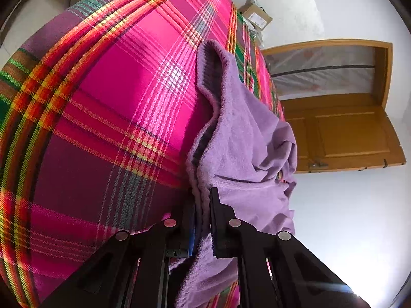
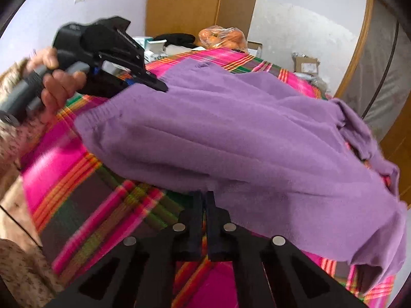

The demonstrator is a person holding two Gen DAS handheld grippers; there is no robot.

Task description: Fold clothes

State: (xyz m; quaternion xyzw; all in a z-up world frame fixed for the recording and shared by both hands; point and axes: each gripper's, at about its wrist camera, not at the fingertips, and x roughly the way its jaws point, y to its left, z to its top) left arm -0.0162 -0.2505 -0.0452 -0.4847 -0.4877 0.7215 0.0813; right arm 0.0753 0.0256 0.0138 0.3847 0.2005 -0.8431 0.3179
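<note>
a: nearest the lens, right gripper [image 2: 204,200]. jaws drawn together, only a sliver between them. tips sit at the near hem of the purple sweater [image 2: 231,138]; can't tell if any cloth is caught there, the edge is blurred.

b: and the left gripper [image 1: 203,205]?

a: nearly closed, pinched on a knitted edge of the same sweater. cloth runs down between its fingers [image 1: 218,231] and hangs out below. in the right view that left gripper reaches in from the far-left side, a hand [image 2: 59,87] round its grey grip.

b: where's the garment lying?

a: on the plaid cloth [image 1: 102,128] covering the bench, toward the door side. one edge is lifted by the left grip, the rest sags and bunches at the right, where a button shows.

b: why two holds?

a: my reading: one edge pinned high, the other end taken, so the body can be stretched flat or carried over for a fold.

b: long axis?

a: in the right view it runs left to right across the bench, elastic-looking hem at left, crumpled end at right. a ribbed cuff [image 1: 208,59] points away toward the far end.
</note>
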